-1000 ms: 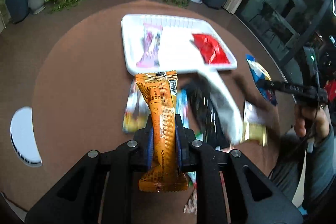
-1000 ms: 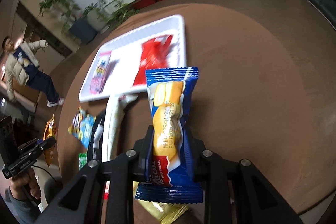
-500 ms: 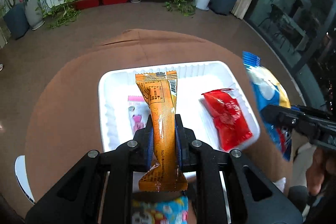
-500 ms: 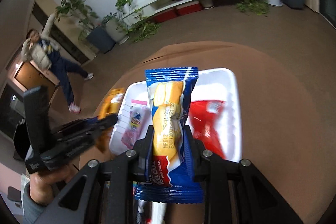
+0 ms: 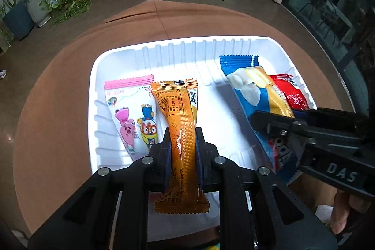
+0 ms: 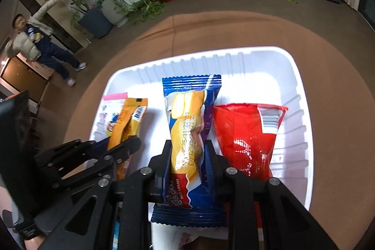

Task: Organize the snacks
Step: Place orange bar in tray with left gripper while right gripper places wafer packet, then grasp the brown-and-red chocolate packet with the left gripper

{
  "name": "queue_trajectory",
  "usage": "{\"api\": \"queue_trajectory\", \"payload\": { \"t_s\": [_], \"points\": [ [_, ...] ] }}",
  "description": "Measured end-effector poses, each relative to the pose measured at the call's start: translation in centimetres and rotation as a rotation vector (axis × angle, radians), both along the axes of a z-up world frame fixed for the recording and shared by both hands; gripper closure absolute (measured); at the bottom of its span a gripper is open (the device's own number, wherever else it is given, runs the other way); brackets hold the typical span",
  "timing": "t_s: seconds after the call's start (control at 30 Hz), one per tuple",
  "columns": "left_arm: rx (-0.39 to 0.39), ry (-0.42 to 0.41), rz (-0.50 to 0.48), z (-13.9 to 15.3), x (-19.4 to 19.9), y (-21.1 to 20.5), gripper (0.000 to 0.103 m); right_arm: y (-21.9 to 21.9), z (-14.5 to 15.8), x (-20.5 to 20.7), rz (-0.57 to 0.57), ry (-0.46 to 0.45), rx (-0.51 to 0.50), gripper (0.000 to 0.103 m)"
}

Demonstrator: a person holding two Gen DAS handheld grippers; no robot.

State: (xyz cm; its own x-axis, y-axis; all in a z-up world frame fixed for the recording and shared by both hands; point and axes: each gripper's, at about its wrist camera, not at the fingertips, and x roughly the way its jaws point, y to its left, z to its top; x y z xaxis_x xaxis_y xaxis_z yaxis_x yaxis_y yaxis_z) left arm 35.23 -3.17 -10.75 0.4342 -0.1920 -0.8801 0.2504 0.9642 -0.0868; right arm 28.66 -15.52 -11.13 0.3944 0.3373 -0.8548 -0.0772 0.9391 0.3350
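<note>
1. Left wrist view: a brown round table (image 5: pixel 58 109) is seen to carry a white ribbed tray (image 5: pixel 164 50), which takes up most of the frame and serves, it is judged, as the collecting place for the snacks.

2. Two packets are found lying flat in the tray: a red packet (image 6: pixel 246 132) at its right side and a pink cartoon packet (image 5: pixel 131 109) at its left side. These two are judged to be already sorted.

3. A blue cake packet (image 6: pixel 192 132) is gripped about its lower middle by the right gripper (image 6: pixel 188 156), whose fingers are closed tight against the wrapper. It is held over the middle of the tray, just beside the red packet; whether it touches the tray floor cannot be told.

4. An orange packet (image 5: pixel 182 128) is pinched in the same way by the left gripper (image 5: pixel 182 147), the fingers being pressed shut on its sides. It is held over the tray just to the right of the pink packet, and partly overlaps it in the view.

5. Placement of these two packets is judged to be the step in hand: lowering and release are not yet done.

6. A scrap of coloured wrapper (image 6: pixel 116 236) is glimpsed below the tray's near edge, so more snacks are probably left on the table to be gathered.
</note>
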Motion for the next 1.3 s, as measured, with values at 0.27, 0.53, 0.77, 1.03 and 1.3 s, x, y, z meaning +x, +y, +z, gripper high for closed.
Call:
{"api": "queue_trajectory", "payload": {
  "t_s": [0.27, 0.53, 0.77, 1.03, 1.3],
  "points": [
    [0.019, 0.017, -0.011, -1.3, 0.0, -0.8, 0.086, 0.4, -0.1, 0.5, 0.018, -0.010, -0.025, 0.073],
    [0.003, 0.007, -0.006, -0.6, -0.5, -0.3, 0.052, 0.0, 0.2, -0.2, 0.022, -0.030, -0.034, 0.065],
    [0.013, -0.018, -0.022, 0.7, -1.4, -0.6, 0.036, -0.4, 1.9, -1.5, 0.022, -0.066, -0.050, 0.049],
    [-0.035, -0.092, -0.003, 4.8, -6.0, 1.8, 0.012, -3.2, 5.1, -5.6, -0.007, -0.113, 0.001, 0.020],
    [-0.079, -0.131, 0.024, 6.6, -16.1, 4.5, 0.005, -3.6, 5.2, -12.3, 0.013, -0.118, -0.020, 0.019]
  ]
}}
